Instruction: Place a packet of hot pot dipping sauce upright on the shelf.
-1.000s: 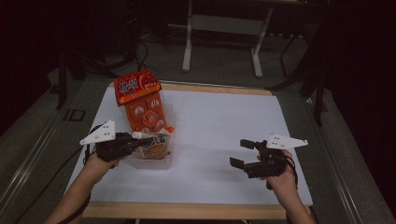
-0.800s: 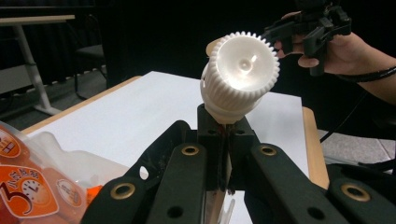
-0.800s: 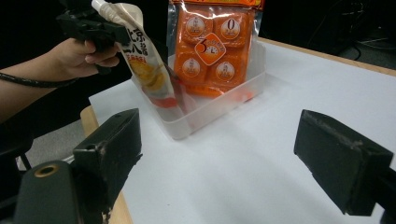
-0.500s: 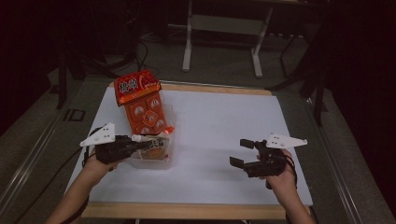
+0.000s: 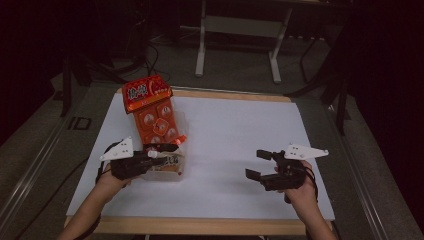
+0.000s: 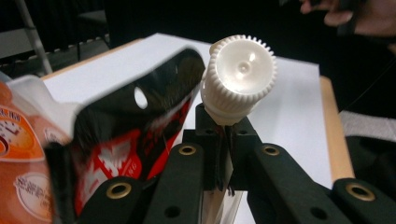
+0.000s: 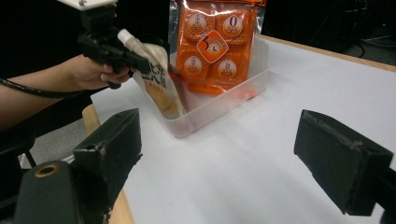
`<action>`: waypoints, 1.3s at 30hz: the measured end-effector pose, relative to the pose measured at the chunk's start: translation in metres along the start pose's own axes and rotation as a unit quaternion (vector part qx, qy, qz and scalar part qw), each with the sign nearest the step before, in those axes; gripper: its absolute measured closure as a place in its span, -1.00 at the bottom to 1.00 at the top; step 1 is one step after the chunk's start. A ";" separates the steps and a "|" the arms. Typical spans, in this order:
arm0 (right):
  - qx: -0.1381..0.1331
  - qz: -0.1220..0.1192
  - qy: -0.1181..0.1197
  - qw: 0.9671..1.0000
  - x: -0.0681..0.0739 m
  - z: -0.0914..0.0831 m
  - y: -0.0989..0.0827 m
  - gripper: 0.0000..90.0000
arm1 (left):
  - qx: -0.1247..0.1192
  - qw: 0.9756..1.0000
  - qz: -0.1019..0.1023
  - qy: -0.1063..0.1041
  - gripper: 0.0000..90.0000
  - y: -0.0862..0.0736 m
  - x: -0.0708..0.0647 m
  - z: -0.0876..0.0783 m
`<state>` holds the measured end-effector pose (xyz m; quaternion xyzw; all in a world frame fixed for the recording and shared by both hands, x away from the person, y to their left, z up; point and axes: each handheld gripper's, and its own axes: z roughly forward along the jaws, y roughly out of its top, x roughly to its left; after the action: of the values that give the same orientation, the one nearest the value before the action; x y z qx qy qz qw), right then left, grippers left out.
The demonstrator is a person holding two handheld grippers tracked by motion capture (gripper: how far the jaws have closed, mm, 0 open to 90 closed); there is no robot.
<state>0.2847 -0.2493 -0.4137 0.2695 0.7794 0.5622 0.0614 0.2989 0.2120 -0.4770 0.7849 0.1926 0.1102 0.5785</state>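
Gripping the spout pouch (image 7: 156, 84) just under its white ribbed cap (image 6: 239, 77), the left gripper (image 5: 157, 155) has its fingers (image 6: 212, 140) closed on the neck, so the cap stands above the fingertips. The pouch hangs into the near end of the clear plastic tub (image 7: 224, 100), beside the orange snack pack (image 7: 212, 44) leaning in this tub. Well apart from the tub, over the white counter (image 5: 240, 135), the right gripper (image 5: 260, 165) holds its fingers (image 7: 114, 140) wide open, with nothing between them.
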 end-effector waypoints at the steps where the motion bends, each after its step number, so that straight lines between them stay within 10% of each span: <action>1: -0.001 0.001 0.001 1.000 0.000 0.000 0.000 -0.67 | -0.005 1.000 -0.003 -0.002 0.91 -0.001 0.000 -0.001; 18: 0.009 0.004 0.006 1.000 0.001 0.004 -0.003 -0.67 | -0.012 0.999 -0.017 0.044 -0.07 0.025 -0.010 -0.007; 39: 0.005 0.004 0.008 1.000 0.001 0.002 -0.002 -0.67 | -0.040 0.998 -0.018 0.039 -0.94 0.067 -0.039 -0.008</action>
<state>0.2838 -0.2479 -0.4161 0.2684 0.7818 0.5604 0.0520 0.2725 0.1847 -0.4090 0.7525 0.2246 0.1382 0.6035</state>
